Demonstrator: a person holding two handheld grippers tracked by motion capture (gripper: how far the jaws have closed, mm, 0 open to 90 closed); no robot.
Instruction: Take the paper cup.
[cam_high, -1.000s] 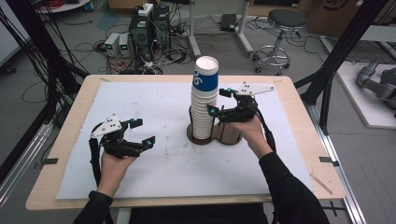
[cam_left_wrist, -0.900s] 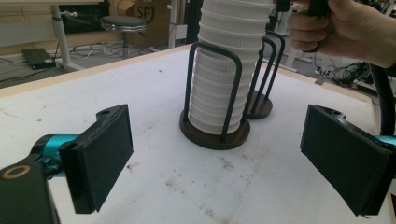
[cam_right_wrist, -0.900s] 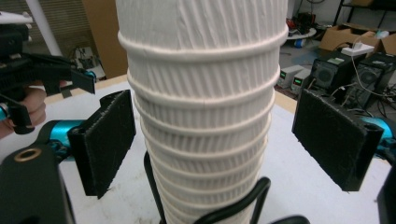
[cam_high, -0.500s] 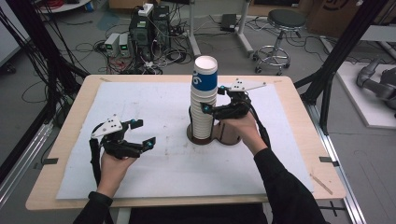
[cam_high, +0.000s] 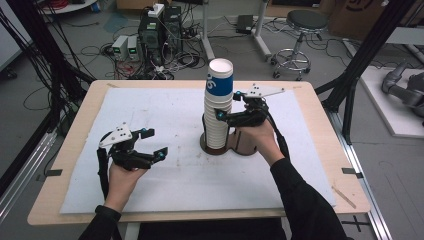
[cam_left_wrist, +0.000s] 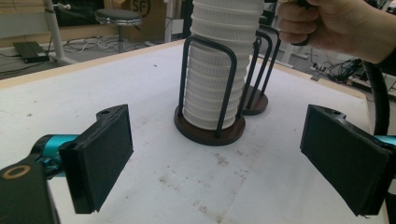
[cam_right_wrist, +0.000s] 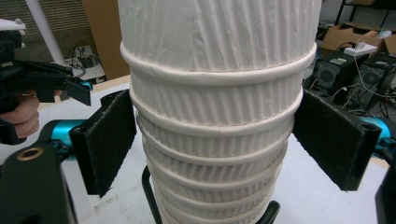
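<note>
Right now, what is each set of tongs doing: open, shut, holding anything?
Left tongs: open, holding nothing, above the white table cover.
Right tongs: open, just been closing around the tall stack of white ribbed paper cups; pads at its sides, contact unclear.

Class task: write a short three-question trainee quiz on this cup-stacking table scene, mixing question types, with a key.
1. True or false: the right claw straddles the stack of paper cups, its pads on either side.
2. What does the left claw hold?
3. Multiple choice: the stack stands in A) a bowl, B) a wire cup holder on a round base, C) a box.

Key
1. True; the jaws have just been closing, and no firm press on the cups shows yet.
2. Nothing; it is open over the white mat.
3. B.
</note>
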